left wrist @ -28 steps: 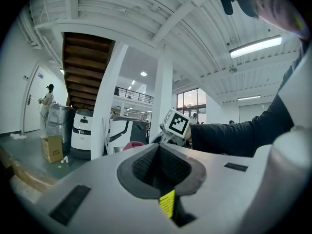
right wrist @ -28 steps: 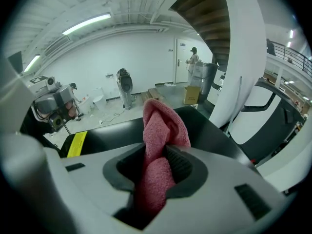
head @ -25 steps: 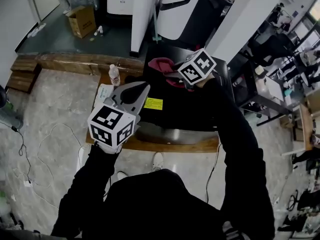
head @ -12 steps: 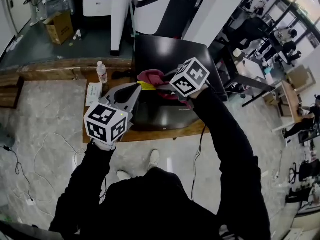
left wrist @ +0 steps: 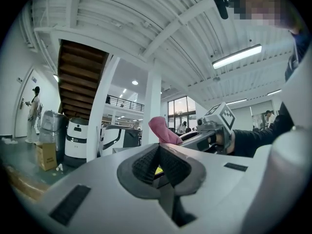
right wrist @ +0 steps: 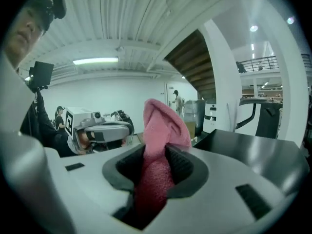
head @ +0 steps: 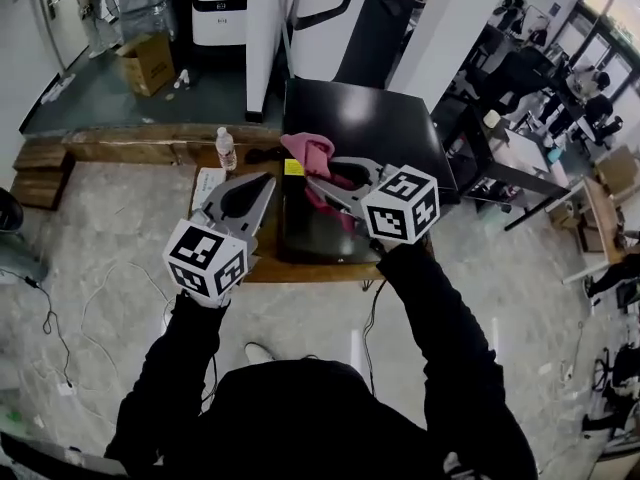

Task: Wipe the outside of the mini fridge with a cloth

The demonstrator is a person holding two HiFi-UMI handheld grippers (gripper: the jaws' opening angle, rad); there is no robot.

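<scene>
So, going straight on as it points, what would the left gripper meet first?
The left gripper would probably meet the mini fridge near its yellow label, beside the pink cloth; depth is unclear.

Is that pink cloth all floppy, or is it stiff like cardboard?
Probably floppy: the pink cloth folds and bunches where the right gripper pinches it. It looks fuzzy, so it likely won't slip out.

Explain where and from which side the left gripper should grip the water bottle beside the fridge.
Probably the bottle at mid-body, jaws level, coming from the left: it stands upright, slim and round, with the fridge on its right. The left gripper has its jaws together, so open them first.
</scene>
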